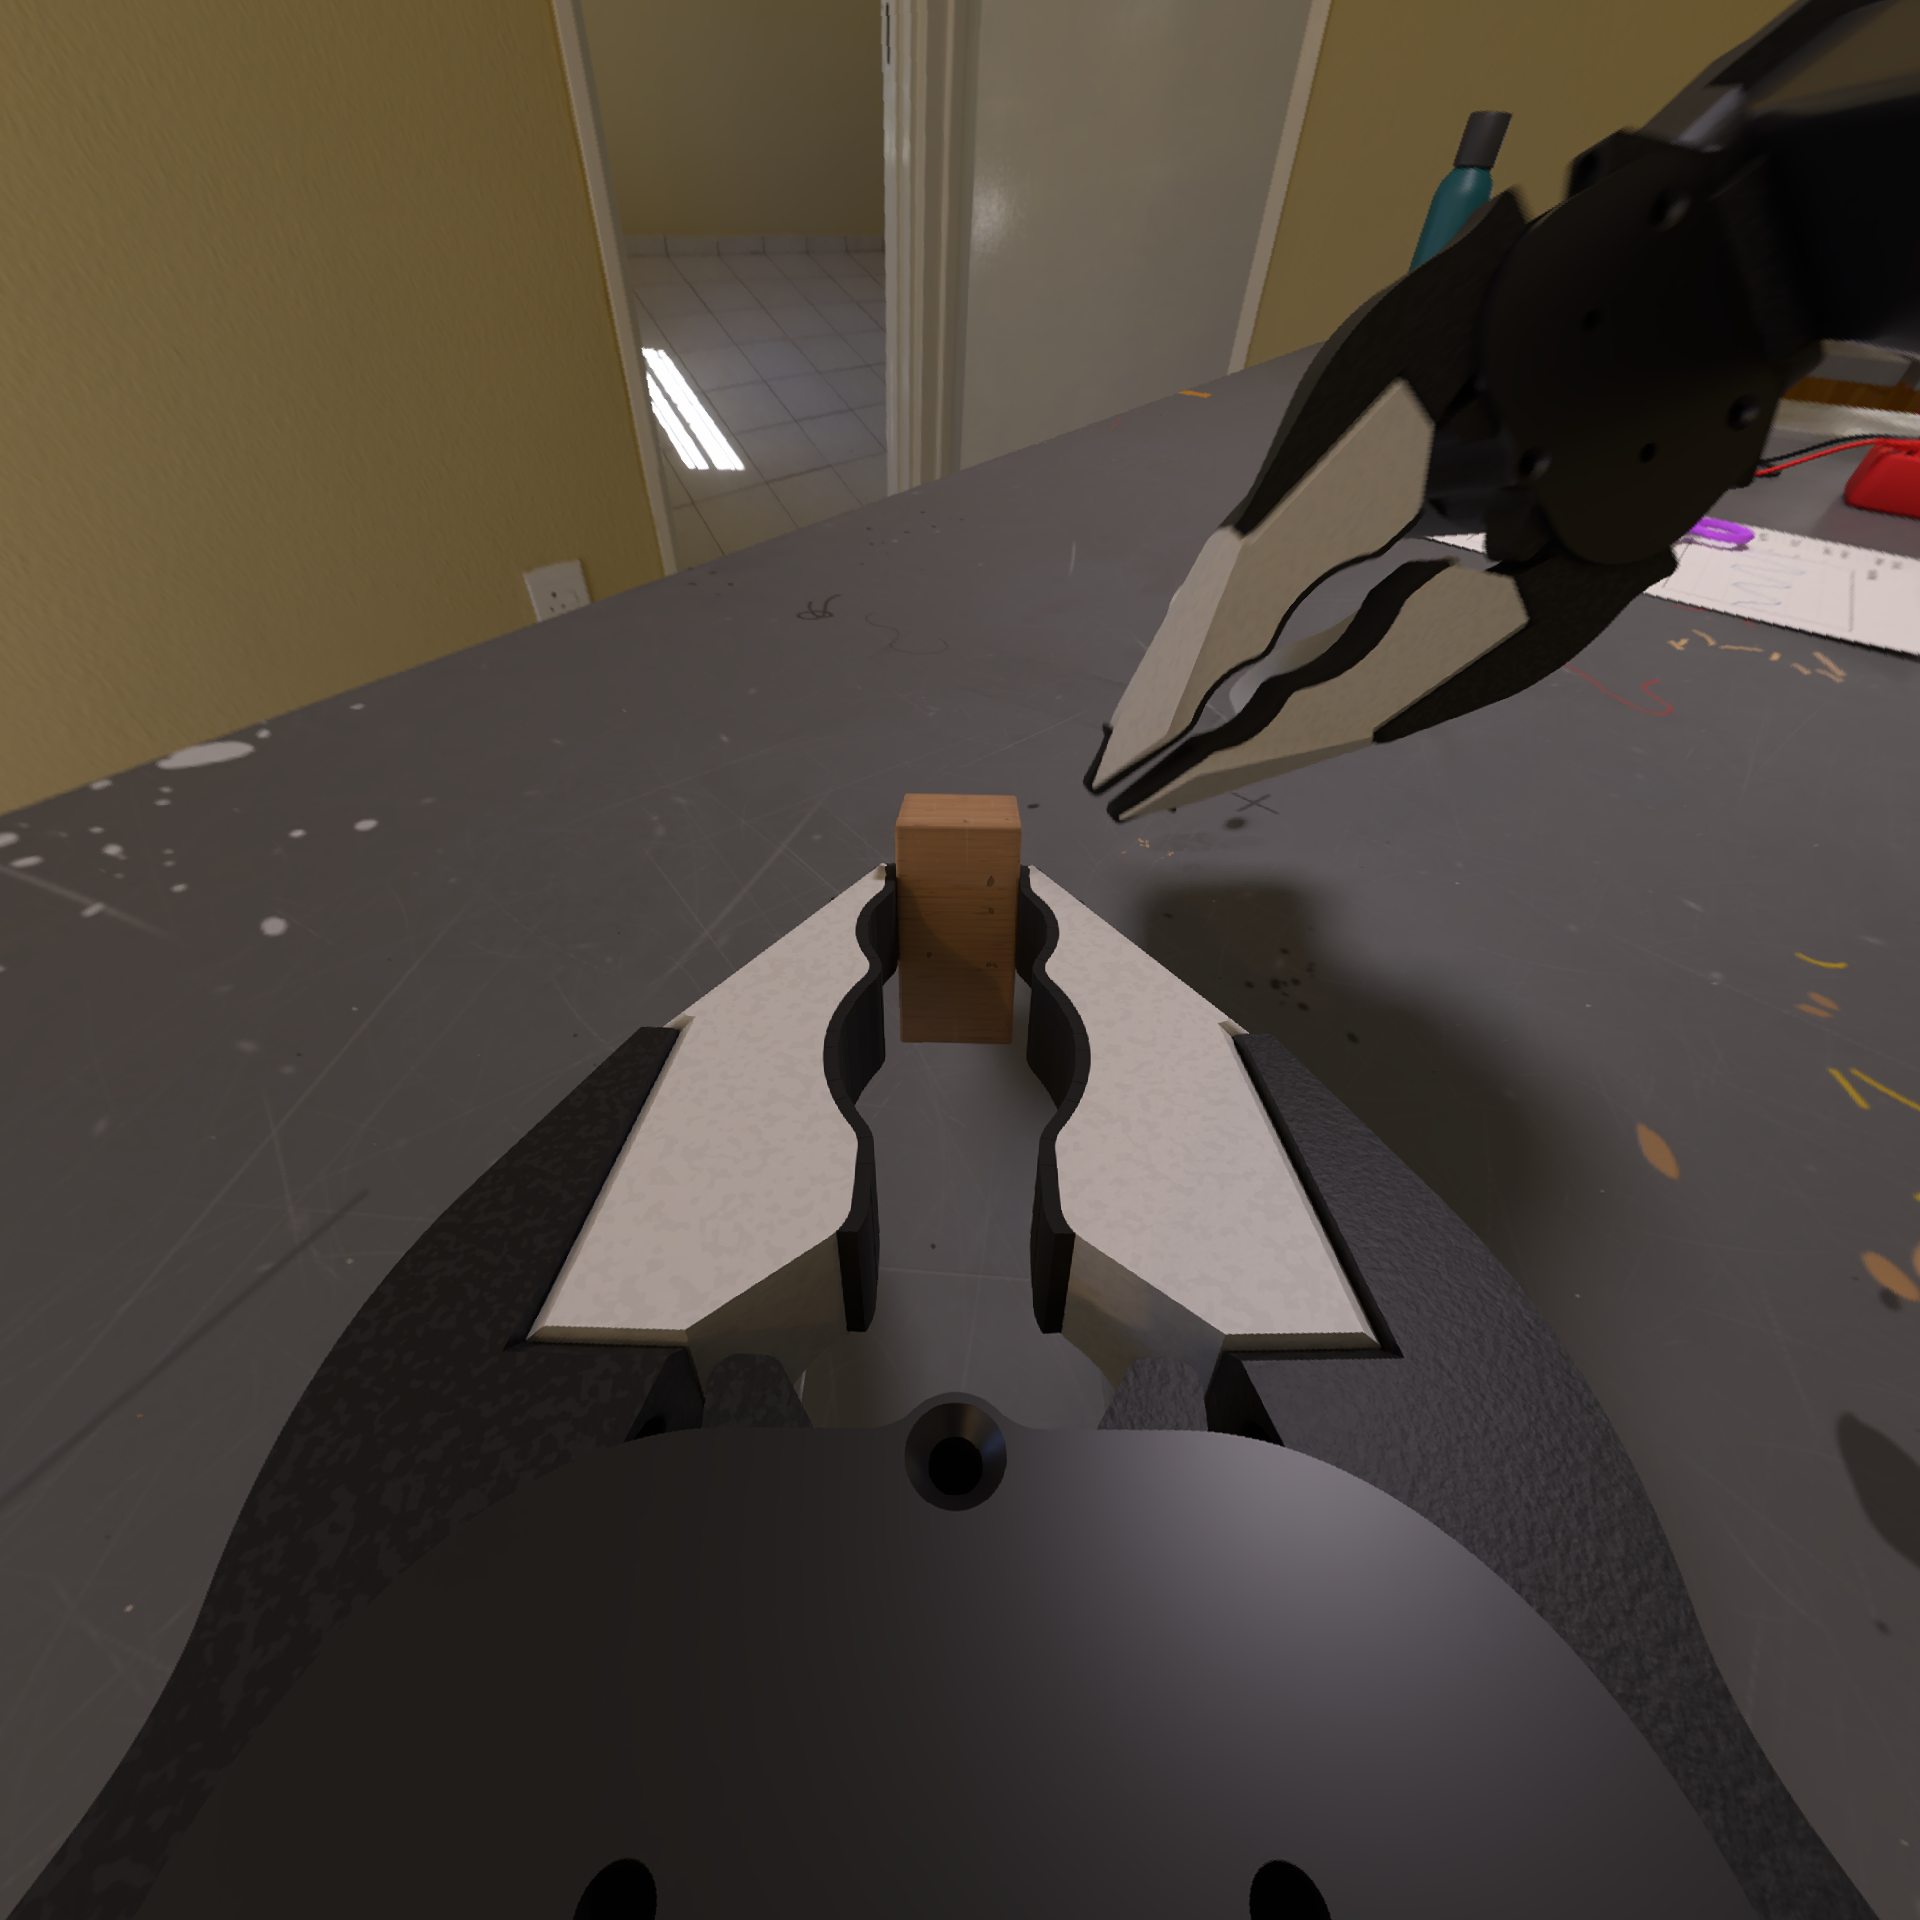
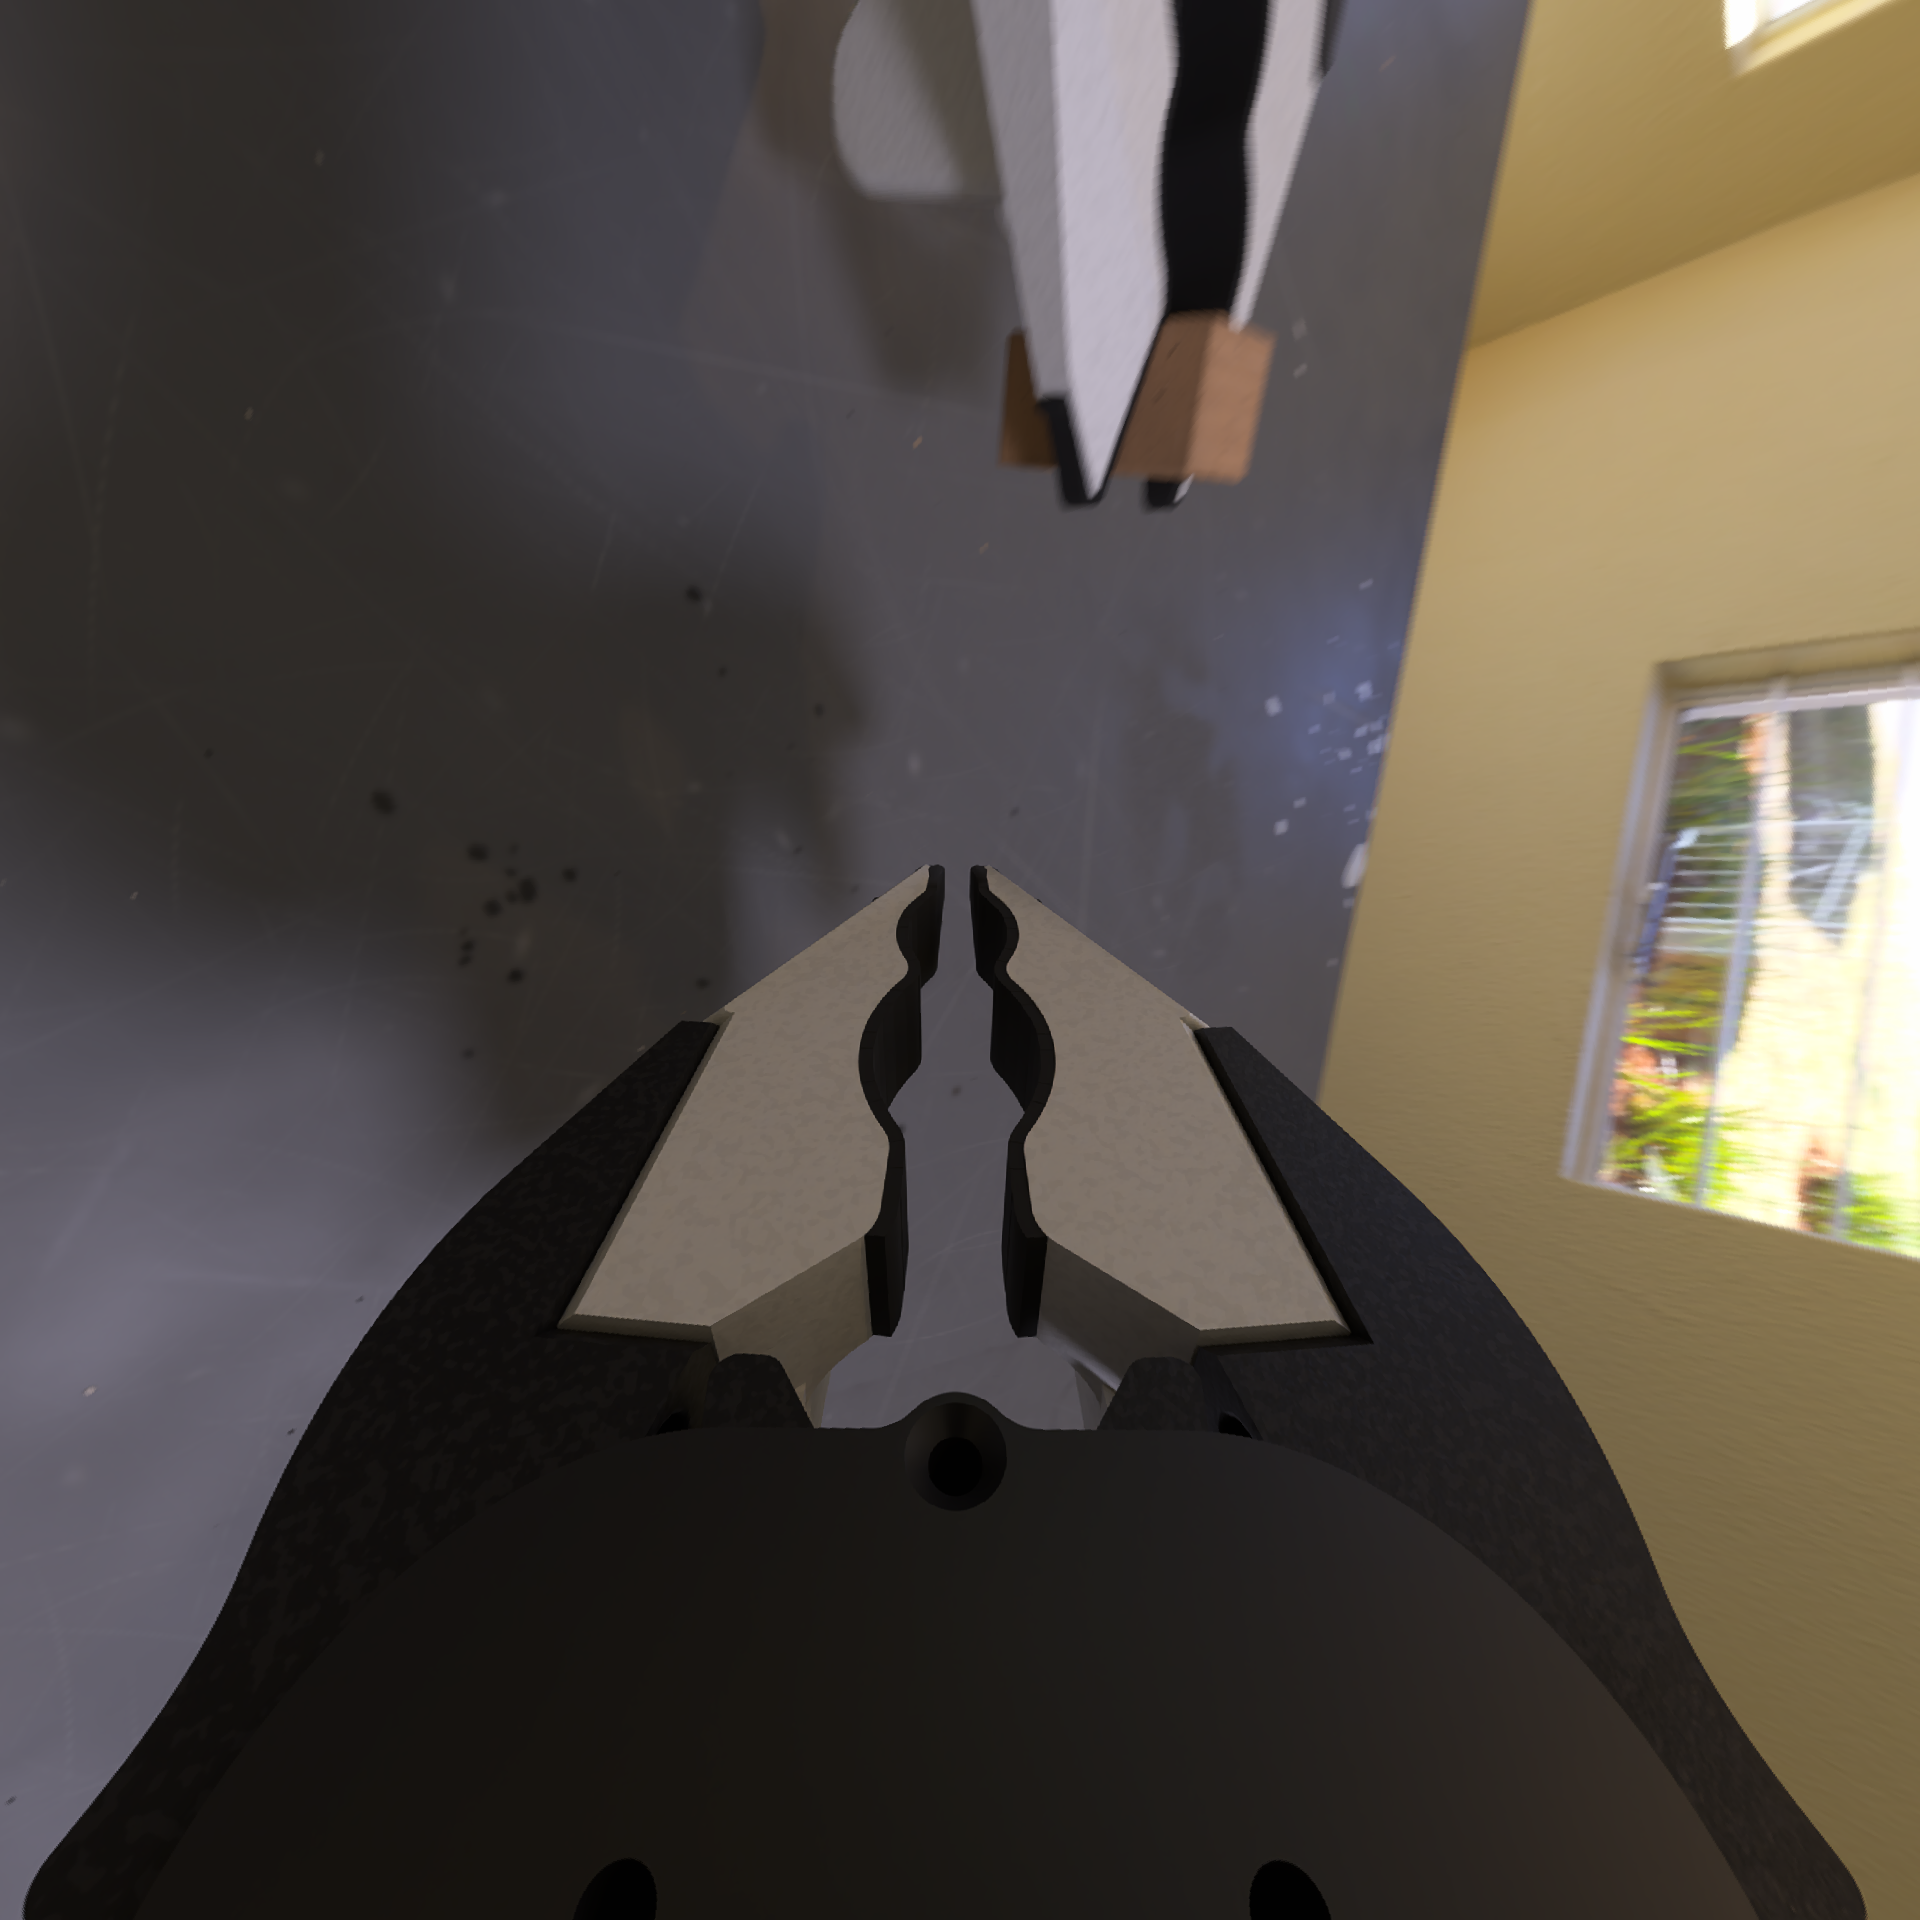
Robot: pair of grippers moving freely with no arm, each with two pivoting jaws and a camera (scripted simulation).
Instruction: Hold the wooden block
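A small wooden block (image 1: 956,914) stands between the fingertips of my left gripper (image 1: 956,878), which is shut on it above the grey table (image 1: 520,935). In the right wrist view the block (image 2: 1210,416) shows at the top, clamped between the left gripper's fingers (image 2: 1091,312). My right gripper (image 2: 956,873) is shut and empty, with only a thin slit between its tips. In the left wrist view the right gripper (image 1: 1107,795) hangs to the right of the block, tips pointing down toward it, a short gap away.
The table is scratched and paint-spattered. At its far right lie a white sheet of paper (image 1: 1787,587), a red object (image 1: 1886,478) with a wire, and a teal bottle (image 1: 1460,197). Yellow walls, a doorway (image 1: 758,312) and a window (image 2: 1766,956) surround the table.
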